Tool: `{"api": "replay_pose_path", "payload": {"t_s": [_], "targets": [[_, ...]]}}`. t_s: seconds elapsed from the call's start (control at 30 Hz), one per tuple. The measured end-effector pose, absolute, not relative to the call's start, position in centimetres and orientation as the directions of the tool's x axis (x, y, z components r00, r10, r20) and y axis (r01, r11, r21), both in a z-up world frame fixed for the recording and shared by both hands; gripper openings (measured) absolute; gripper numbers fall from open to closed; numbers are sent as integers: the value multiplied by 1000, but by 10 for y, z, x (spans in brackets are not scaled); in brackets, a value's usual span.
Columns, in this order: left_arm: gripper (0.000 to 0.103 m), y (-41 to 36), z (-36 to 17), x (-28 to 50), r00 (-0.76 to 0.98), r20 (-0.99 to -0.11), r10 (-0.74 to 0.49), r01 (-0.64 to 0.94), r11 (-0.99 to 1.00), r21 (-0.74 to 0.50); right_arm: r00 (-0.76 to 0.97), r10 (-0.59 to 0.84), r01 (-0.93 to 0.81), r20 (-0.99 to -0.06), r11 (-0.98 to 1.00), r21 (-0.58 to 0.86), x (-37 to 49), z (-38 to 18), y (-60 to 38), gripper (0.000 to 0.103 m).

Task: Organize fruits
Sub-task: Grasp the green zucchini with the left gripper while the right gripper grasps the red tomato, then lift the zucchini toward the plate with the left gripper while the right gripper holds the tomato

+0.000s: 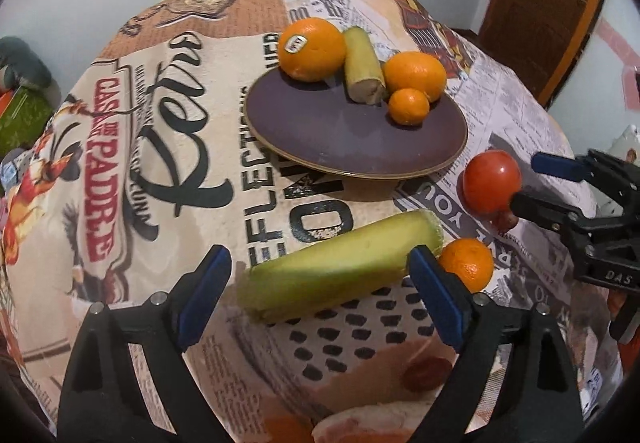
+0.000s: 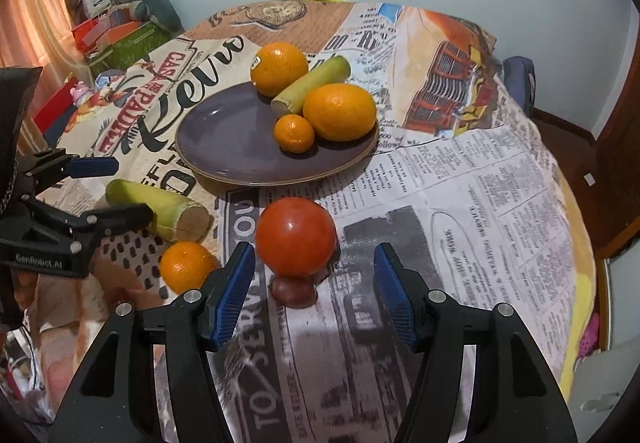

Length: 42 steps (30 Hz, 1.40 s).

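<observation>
A purple plate (image 1: 320,131) (image 2: 224,139) holds two big oranges (image 1: 312,49) (image 2: 340,111), a small mandarin (image 1: 409,106) (image 2: 294,133) and a green stalk piece (image 1: 362,65) (image 2: 310,83). On the cloth lie a longer green stalk (image 1: 340,263) (image 2: 160,209), a mandarin (image 1: 466,263) (image 2: 188,267), a red pomegranate (image 1: 492,181) (image 2: 296,237) and a small dark red fruit (image 2: 294,291). My left gripper (image 1: 320,291) is open around the long stalk. My right gripper (image 2: 314,291) is open, its jaws flanking the pomegranate.
The round table wears a printed newspaper-style cloth (image 2: 460,203). Boxes and clutter (image 2: 120,35) stand beyond its far left edge. A wooden door (image 1: 540,3) is at the right. The cloth to the right of the pomegranate is bare.
</observation>
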<state>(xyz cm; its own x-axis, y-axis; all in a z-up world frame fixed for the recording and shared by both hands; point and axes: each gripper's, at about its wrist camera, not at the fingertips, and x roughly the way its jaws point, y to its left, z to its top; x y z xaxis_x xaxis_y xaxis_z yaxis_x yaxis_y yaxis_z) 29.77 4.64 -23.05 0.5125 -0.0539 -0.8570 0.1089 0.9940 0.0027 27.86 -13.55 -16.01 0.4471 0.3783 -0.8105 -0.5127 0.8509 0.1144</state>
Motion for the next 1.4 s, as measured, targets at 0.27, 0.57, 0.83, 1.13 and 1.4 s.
{"api": "replay_pose_path", "payload": {"t_s": [0.27,0.57,0.83,1.13,1.4], "targets": [[102,50,-233,311,525,-846,-98,127,991,-36,411,397,-545,-821,828,128,289,-176,-120,58],[103,45,-240,319,520,-837,-171,152,983,-107,389,425,-559,-817,814,158,292,-181,-119,57],[69,49,-240,309,520,-839,-159,125,986,-110,374,453,-535,-809,818,210,293,-179,-127,45],[47,89,-247,300,468,-880,-85,-24,994,-109,423,468,-524,-776,825,212,282,-156,-138,44],[43,93,-245,290,463,-882,-88,-36,992,-117,461,467,-508,-755,836,207,274,-140,-149,44]]}}
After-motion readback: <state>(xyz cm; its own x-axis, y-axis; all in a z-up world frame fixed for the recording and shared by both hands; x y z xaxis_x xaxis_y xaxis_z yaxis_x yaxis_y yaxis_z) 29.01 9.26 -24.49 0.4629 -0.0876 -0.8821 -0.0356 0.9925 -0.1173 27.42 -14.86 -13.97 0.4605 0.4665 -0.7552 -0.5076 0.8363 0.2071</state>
